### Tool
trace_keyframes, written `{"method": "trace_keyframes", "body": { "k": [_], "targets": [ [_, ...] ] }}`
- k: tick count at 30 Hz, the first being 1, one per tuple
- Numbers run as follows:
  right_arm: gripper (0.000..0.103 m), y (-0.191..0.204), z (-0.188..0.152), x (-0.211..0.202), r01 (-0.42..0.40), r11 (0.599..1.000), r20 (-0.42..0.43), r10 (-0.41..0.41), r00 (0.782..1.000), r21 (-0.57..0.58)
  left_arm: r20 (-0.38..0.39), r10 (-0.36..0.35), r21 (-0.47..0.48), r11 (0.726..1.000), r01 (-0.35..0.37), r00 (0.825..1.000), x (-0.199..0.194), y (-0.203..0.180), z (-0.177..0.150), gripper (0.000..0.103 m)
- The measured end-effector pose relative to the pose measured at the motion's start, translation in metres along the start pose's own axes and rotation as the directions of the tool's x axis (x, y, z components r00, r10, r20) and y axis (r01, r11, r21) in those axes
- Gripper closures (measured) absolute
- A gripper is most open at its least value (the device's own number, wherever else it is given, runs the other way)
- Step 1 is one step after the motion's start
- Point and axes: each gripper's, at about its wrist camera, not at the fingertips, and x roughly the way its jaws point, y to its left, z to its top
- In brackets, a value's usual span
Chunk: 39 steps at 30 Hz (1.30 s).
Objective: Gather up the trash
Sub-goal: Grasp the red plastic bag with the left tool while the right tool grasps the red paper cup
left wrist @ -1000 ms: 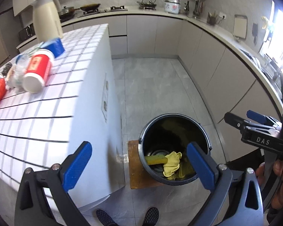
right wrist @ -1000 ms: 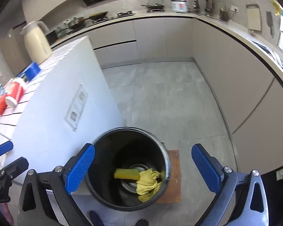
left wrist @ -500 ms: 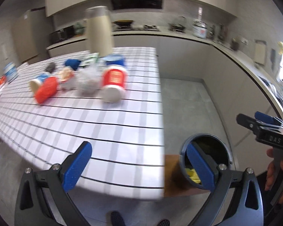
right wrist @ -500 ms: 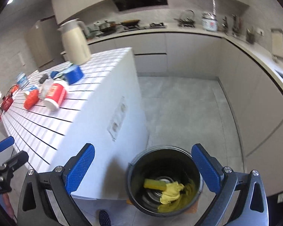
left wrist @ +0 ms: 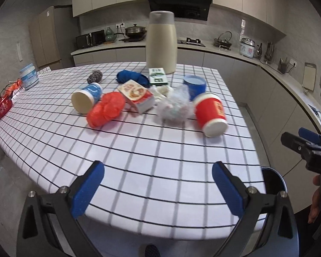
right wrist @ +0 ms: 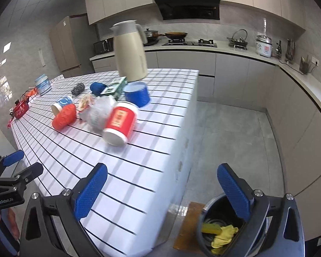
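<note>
Trash lies in a loose cluster on the grid-patterned counter (left wrist: 160, 160), all of it in front of the tall cream thermos jug (left wrist: 161, 42), the landmark used below. Both grippers are empty, jaws spread wide: left gripper (left wrist: 158, 189) over the near counter edge, right gripper (right wrist: 162, 189) over the counter's corner, above the bin.

Nearest item: red paper cup (left wrist: 210, 113), on its side, right of and in front of the jug. Judged light, thin-walled and crushable; grip across the body with light force. Beside it, toward the jug, a crumpled clear plastic bag (left wrist: 173, 107): soft, pinch a fold. Left of that, a printed carton (left wrist: 137, 95), a red plastic bag (left wrist: 106, 109) and a blue paper cup (left wrist: 86, 97), also on its side. Just before the jug: a blue tub (left wrist: 194, 85), contents not visible.

Trash bin (right wrist: 222, 229) stands on the floor by the counter end, holding a yellow sponge (right wrist: 210, 228) and a yellow cloth (right wrist: 224, 234).
</note>
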Motion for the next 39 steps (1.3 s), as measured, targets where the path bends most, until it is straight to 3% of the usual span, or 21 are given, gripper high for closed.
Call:
{"method": "trace_keyframes", "body": {
  "k": [10, 19, 29, 32, 34, 36, 39],
  "targets": [
    [0.000, 0.079, 0.023, 0.042, 0.068, 0.997, -0.007, -0.068, 0.998, -0.037, 0.011, -0.016, 0.013, 1.000, 0.016, 1.000, 0.038, 0.069, 0.030, 0.003],
    [0.010, 0.092, 0.039, 0.082, 0.116, 0.993, -0.063, -0.117, 0.991, -0.021, -0.011, -0.025, 0.009, 1.000, 0.025, 1.000, 0.088, 0.103, 0.051, 0.007],
    [0.018, 0.090, 0.053, 0.144, 0.146, 0.989, -0.148, -0.146, 0.978, -0.010, -0.080, -0.052, 0.017, 0.998, 0.053, 0.995, 0.142, 0.112, 0.066, 0.009],
    [0.025, 0.088, 0.056, 0.160, 0.148, 0.989, -0.169, -0.147, 0.975, -0.005, -0.113, -0.073, 0.007, 0.997, 0.074, 0.991, 0.155, 0.112, 0.068, 0.015],
    [0.035, 0.086, 0.058, 0.168, 0.149, 0.989, -0.184, -0.147, 0.972, -0.001, -0.116, -0.085, -0.002, 0.996, 0.086, 0.990, 0.160, 0.113, 0.070, 0.019],
    [0.043, 0.083, 0.060, 0.175, 0.147, 0.989, -0.192, -0.142, 0.971, 0.009, -0.127, -0.093, -0.013, 0.996, 0.092, 0.988, 0.165, 0.115, 0.070, 0.029],
    [0.043, 0.082, 0.063, 0.177, 0.143, 0.990, -0.184, -0.137, 0.973, 0.018, -0.135, -0.126, -0.027, 0.992, 0.123, 0.983, 0.168, 0.116, 0.070, 0.047]
  ]
}}
